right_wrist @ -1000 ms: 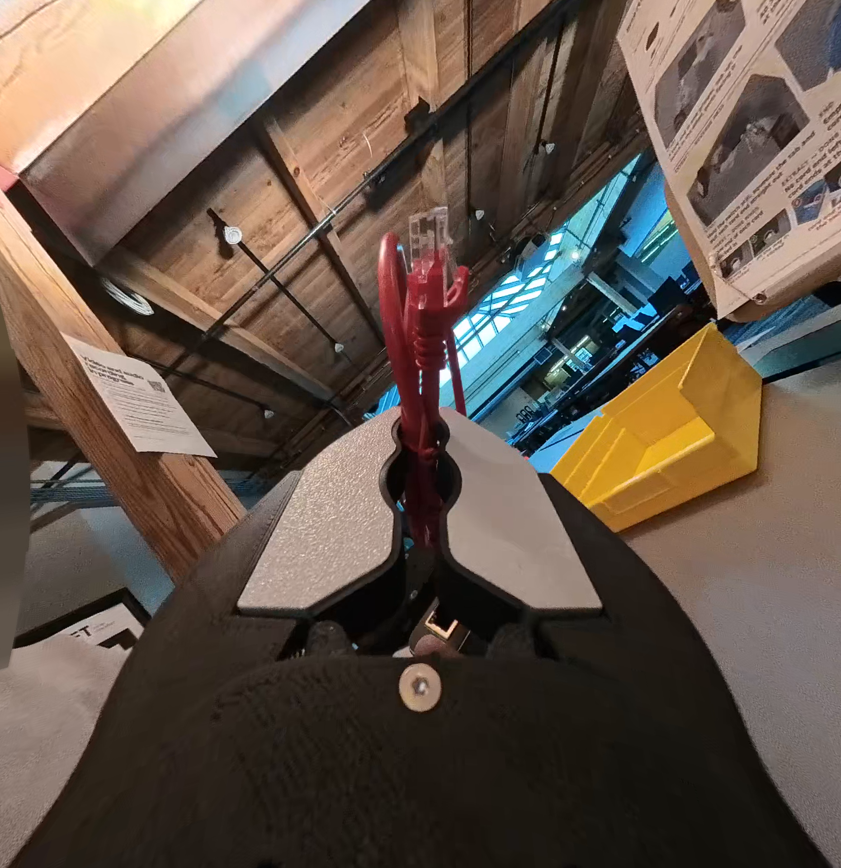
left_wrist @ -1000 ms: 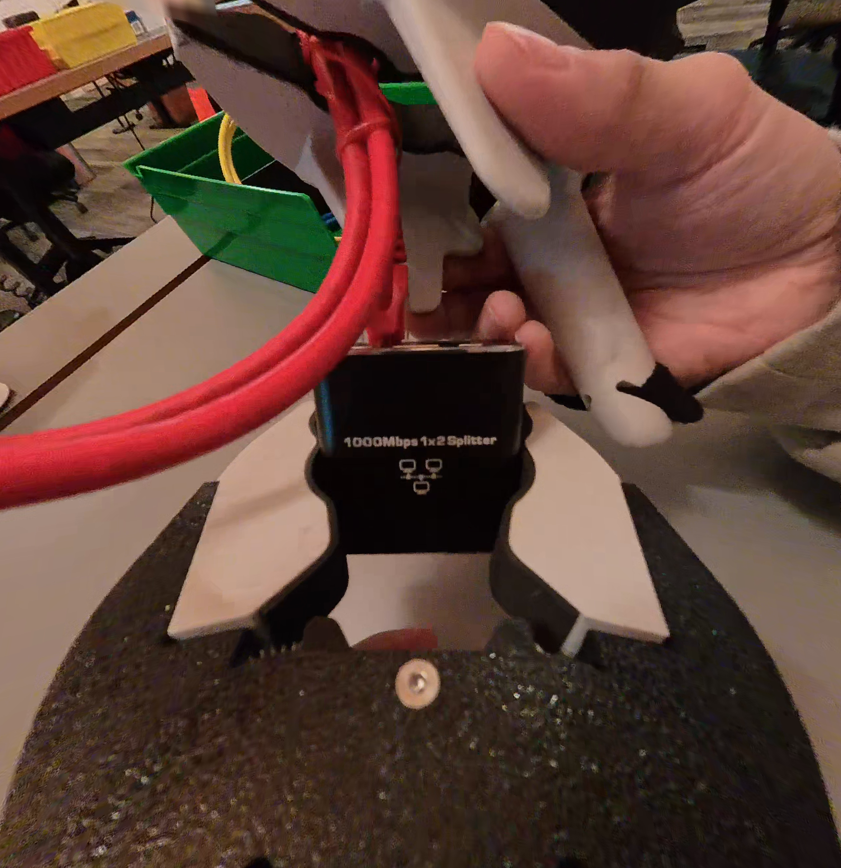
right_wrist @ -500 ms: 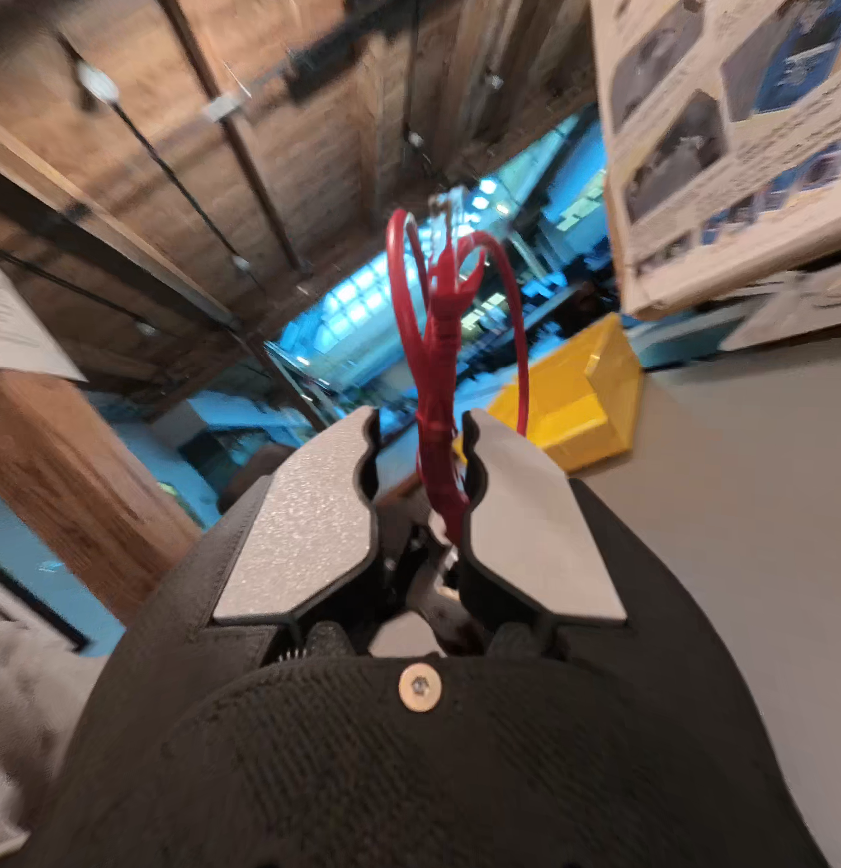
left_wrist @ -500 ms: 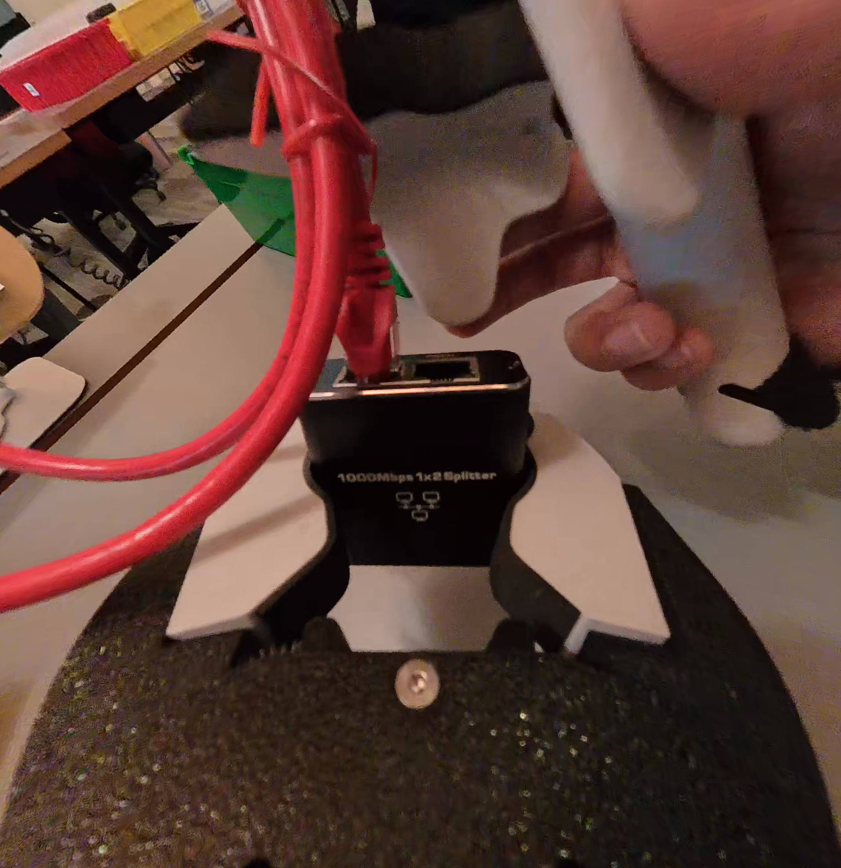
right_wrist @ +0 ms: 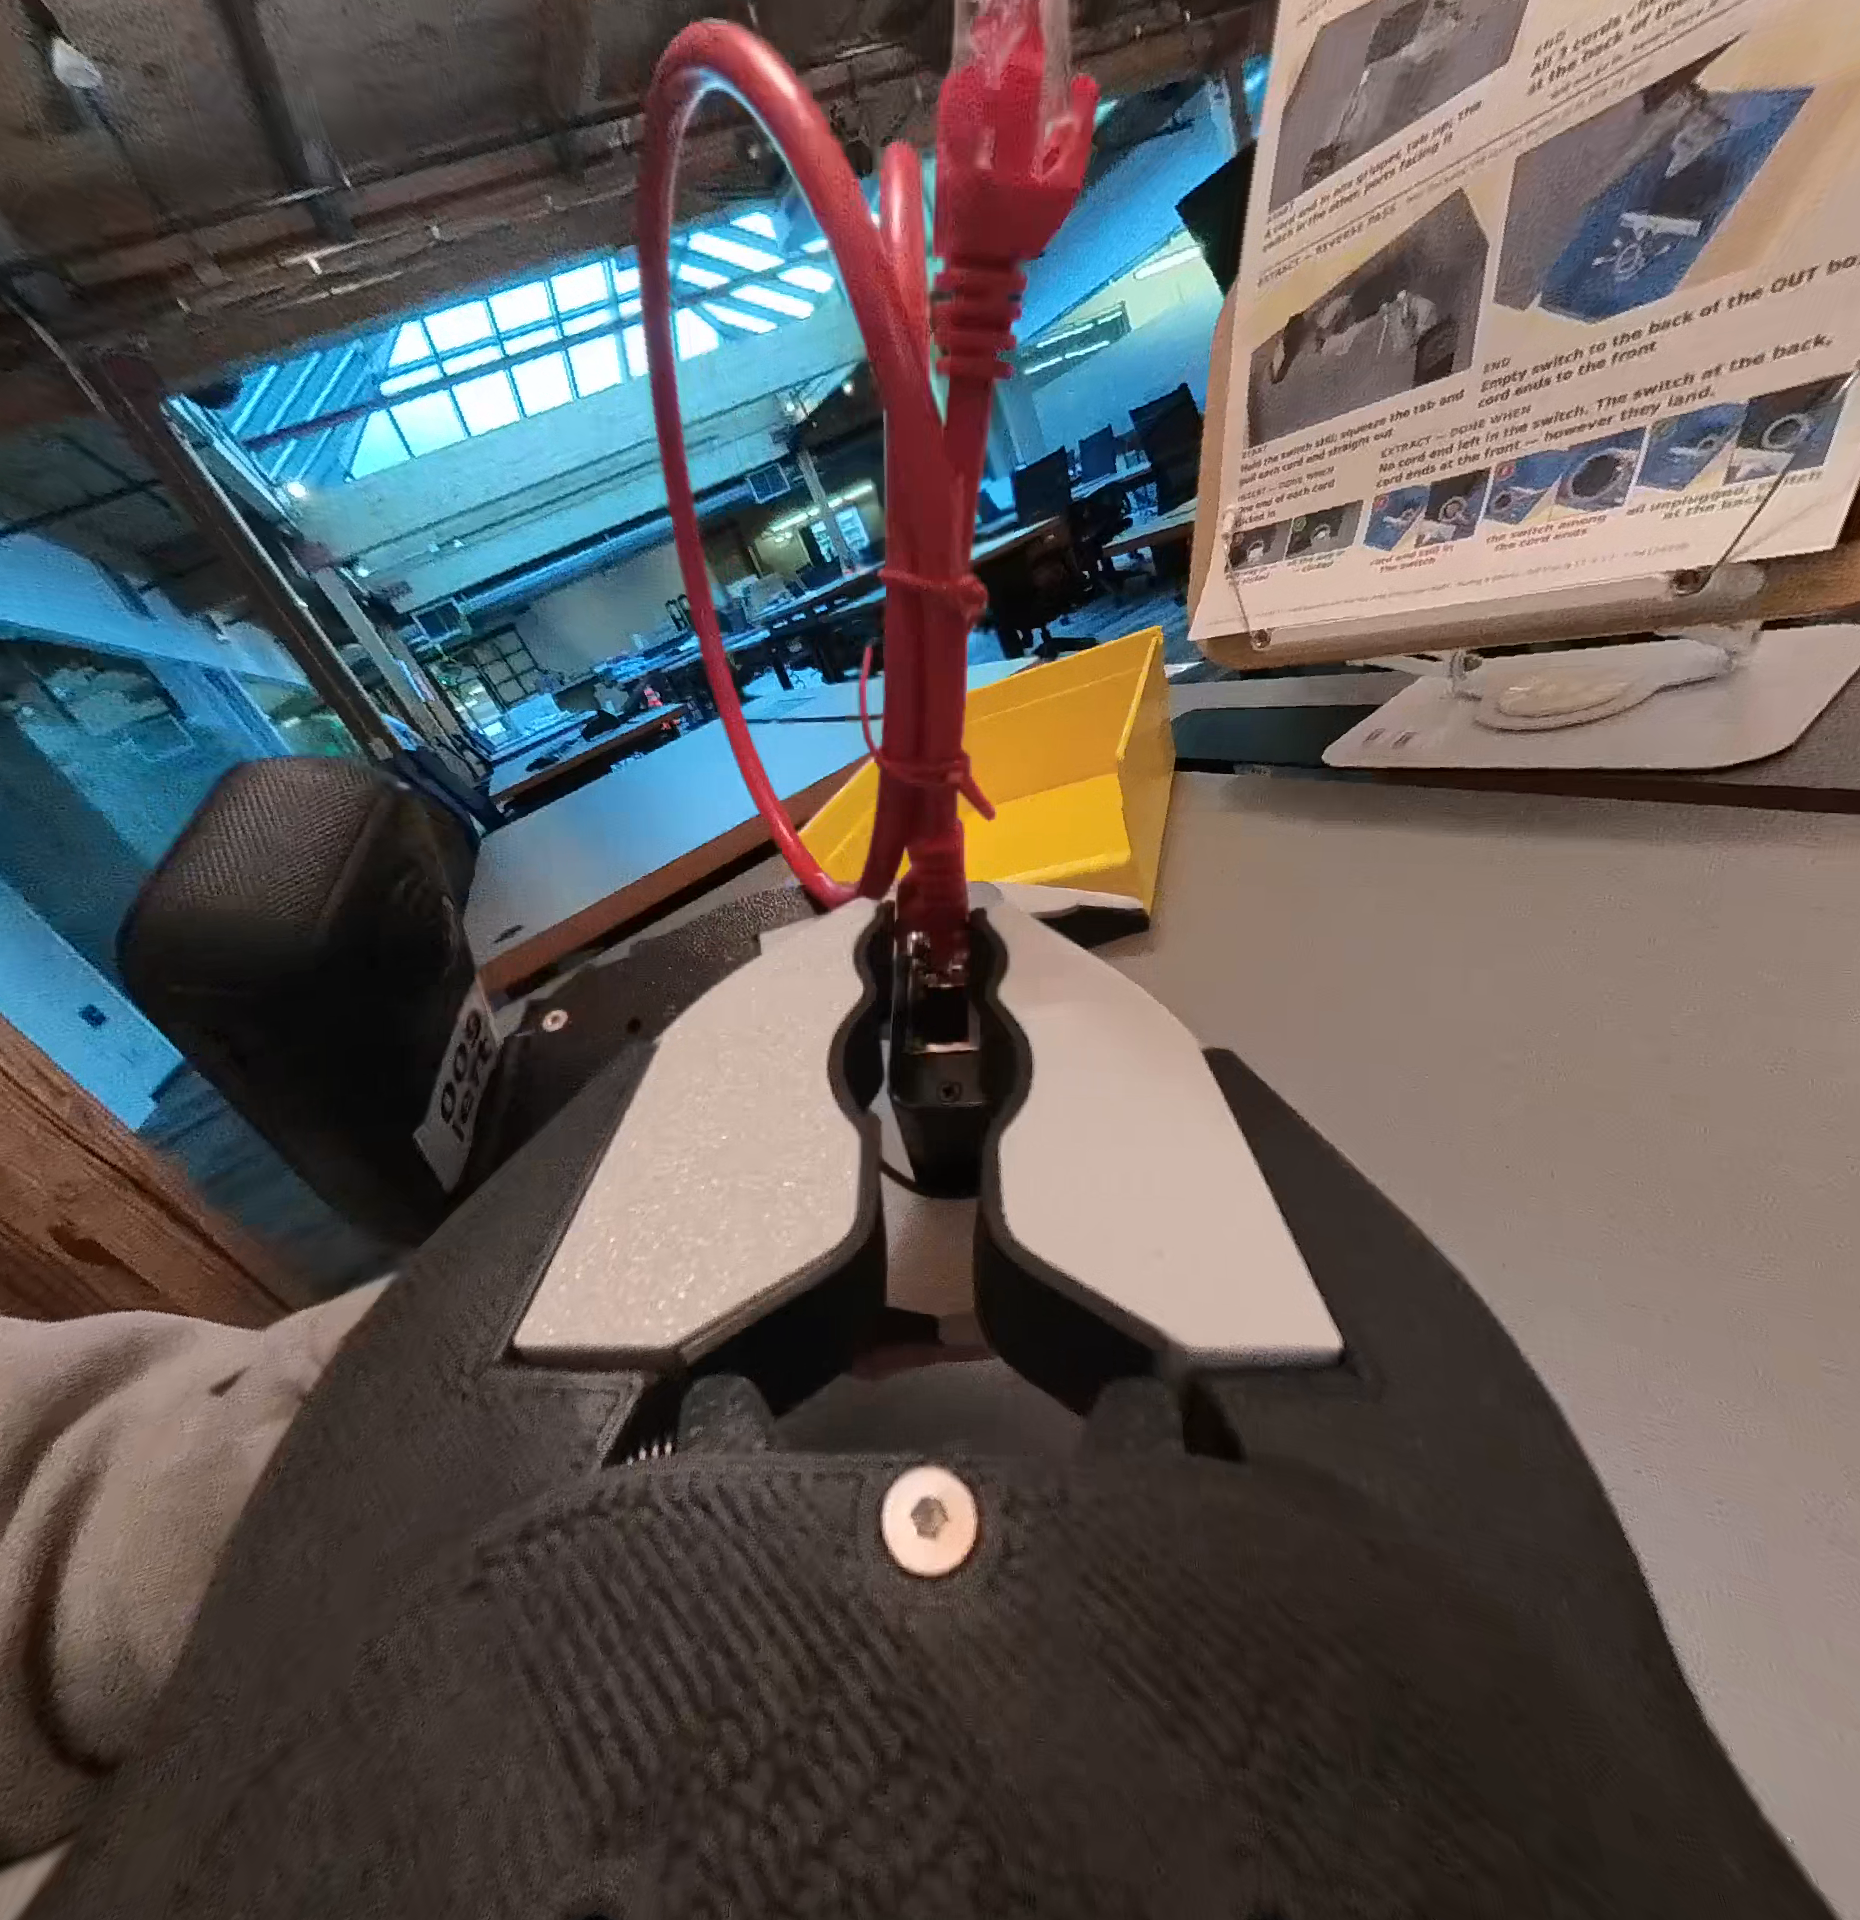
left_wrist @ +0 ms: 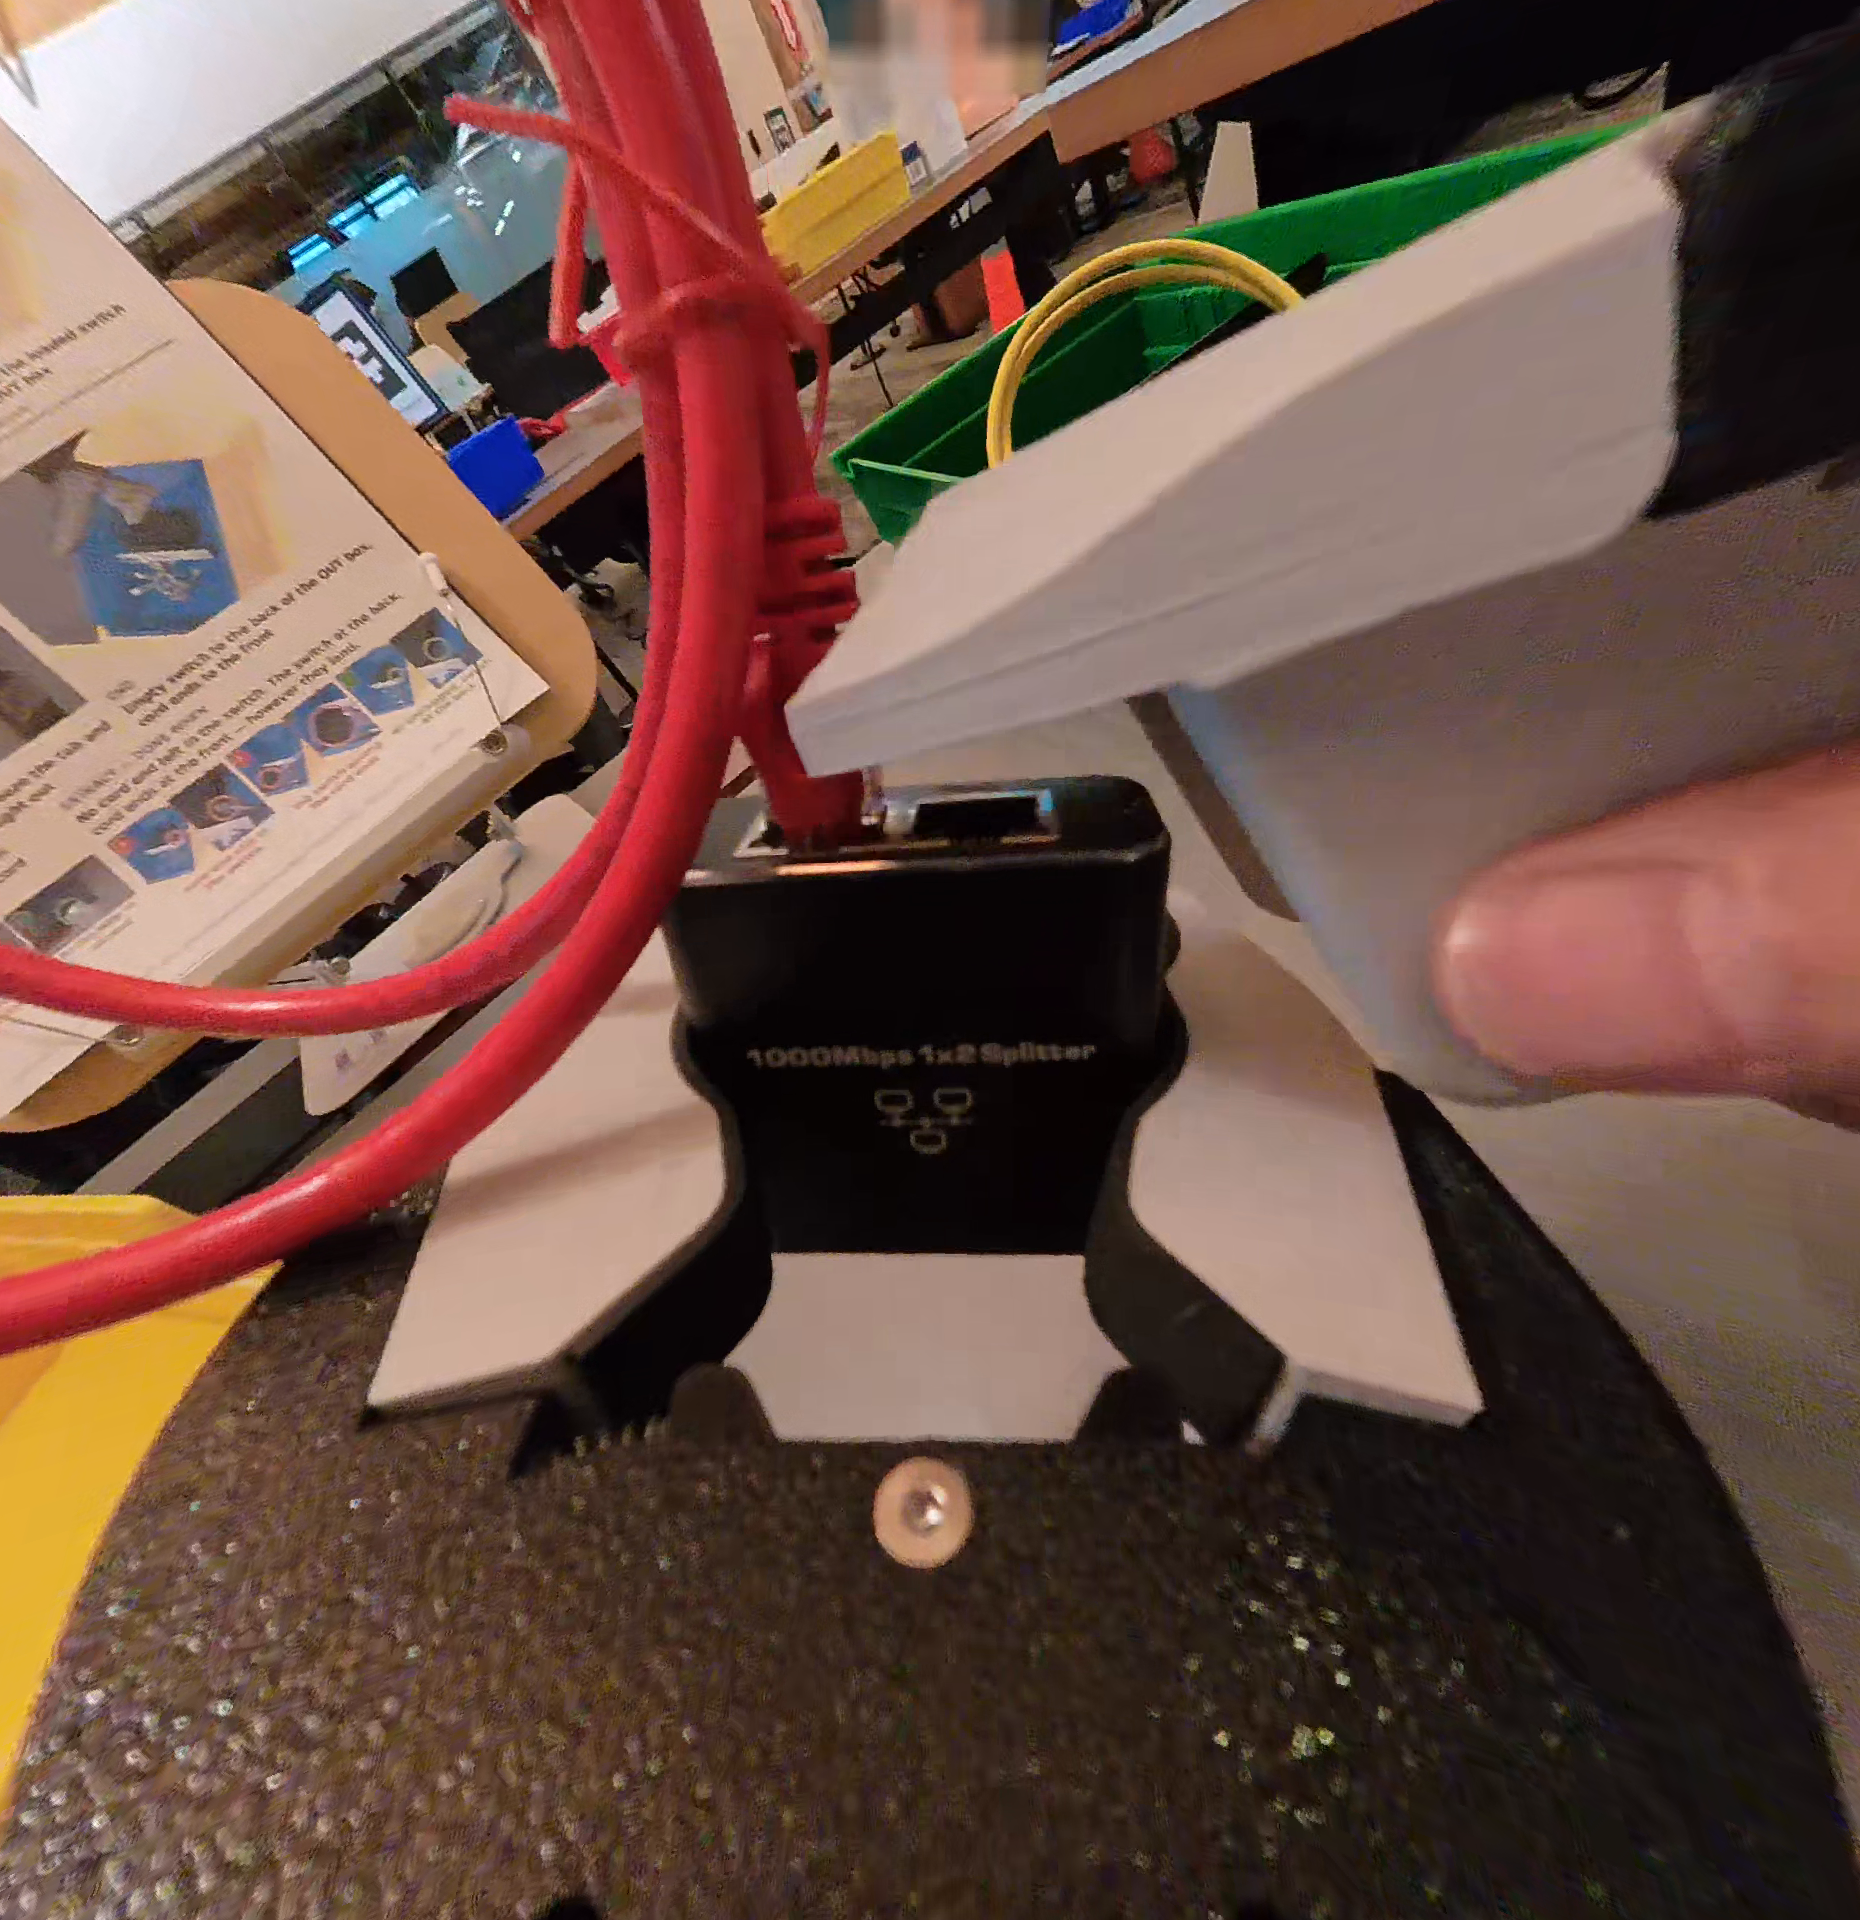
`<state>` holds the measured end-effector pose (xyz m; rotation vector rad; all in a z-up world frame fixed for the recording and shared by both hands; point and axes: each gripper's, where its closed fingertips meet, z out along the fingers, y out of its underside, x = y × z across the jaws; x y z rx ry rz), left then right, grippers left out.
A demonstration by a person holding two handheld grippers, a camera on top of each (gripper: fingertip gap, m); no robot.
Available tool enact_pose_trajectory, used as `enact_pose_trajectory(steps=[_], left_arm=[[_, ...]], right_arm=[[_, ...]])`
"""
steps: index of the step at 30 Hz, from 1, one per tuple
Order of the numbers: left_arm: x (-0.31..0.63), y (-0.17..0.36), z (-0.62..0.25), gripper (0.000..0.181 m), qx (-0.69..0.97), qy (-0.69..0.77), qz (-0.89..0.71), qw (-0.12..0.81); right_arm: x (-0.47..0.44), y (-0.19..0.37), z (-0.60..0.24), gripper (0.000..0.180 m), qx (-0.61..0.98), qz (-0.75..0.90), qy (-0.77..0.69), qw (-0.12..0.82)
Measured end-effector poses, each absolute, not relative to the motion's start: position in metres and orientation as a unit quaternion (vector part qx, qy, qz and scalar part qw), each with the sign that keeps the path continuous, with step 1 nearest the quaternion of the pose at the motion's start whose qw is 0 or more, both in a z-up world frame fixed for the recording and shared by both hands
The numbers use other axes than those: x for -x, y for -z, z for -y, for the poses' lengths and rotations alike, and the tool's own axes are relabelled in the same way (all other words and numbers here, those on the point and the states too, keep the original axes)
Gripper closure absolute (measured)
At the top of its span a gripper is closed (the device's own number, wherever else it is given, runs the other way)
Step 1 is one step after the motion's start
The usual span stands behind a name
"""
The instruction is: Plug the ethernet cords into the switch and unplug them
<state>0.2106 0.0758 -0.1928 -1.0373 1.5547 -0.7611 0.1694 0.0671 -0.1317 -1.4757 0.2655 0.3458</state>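
A: Left wrist view: the left gripper (left_wrist: 921, 1049) has its jaws clamped on the black switch (left_wrist: 921, 997), above the tabletop (left_wrist: 1674, 1288). The red ethernet cord (left_wrist: 697, 582) now sits with its plug (left_wrist: 817, 800) in the left port; half a second ago it was only at the mouth.

B: And the right gripper (right_wrist: 931, 997)?

A: Its jaws have narrowed around the switch's end and the seated plug; whether they actually clamp, I cannot tell. One port stays empty, so I'd judge another cord comes next.

Yellow bin (right_wrist: 1051, 769) on grey table (right_wrist: 1528, 1039), green bin (left_wrist: 1061, 416), instruction sheet on stand (right_wrist: 1549, 312), black chair (right_wrist: 302, 987)
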Motion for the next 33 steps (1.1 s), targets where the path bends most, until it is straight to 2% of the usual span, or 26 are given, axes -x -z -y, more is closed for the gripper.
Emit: enact_pose_trajectory(steps=[13, 18, 19, 21, 24, 25, 26, 33], left_arm=[[-0.209, 0.194, -0.082, 0.105, 0.416, 0.285, -0.642, 0.578], [-0.208, 0.204, -0.083, 0.105, 0.412, 0.270, -0.652, 0.576], [-0.209, 0.204, -0.084, 0.101, 0.413, 0.270, -0.652, 0.576], [-0.209, 0.205, -0.085, 0.105, 0.415, 0.266, -0.652, 0.576], [-0.211, 0.209, -0.086, 0.101, 0.414, 0.262, -0.656, 0.574], [-0.211, 0.211, -0.085, 0.106, 0.414, 0.265, -0.657, 0.572], [-0.212, 0.212, -0.085, 0.102, 0.415, 0.267, -0.657, 0.570], [-0.217, 0.215, -0.085, 0.106, 0.416, 0.280, -0.650, 0.571]], right_arm=[[-0.163, 0.142, -0.073, 0.166, 0.698, -0.076, -0.108, 0.704], [-0.164, 0.151, -0.073, 0.166, 0.705, -0.076, -0.130, 0.694], [-0.164, 0.152, -0.073, 0.166, 0.701, -0.081, -0.135, 0.695], [-0.165, 0.152, -0.074, 0.165, 0.693, -0.089, -0.140, 0.702], [-0.168, 0.156, -0.075, 0.165, 0.692, -0.094, -0.141, 0.701], [-0.169, 0.158, -0.075, 0.165, 0.693, -0.095, -0.143, 0.700], [-0.170, 0.159, -0.075, 0.165, 0.694, -0.097, -0.144, 0.699], [-0.173, 0.162, -0.076, 0.166, 0.693, -0.093, -0.124, 0.704]])
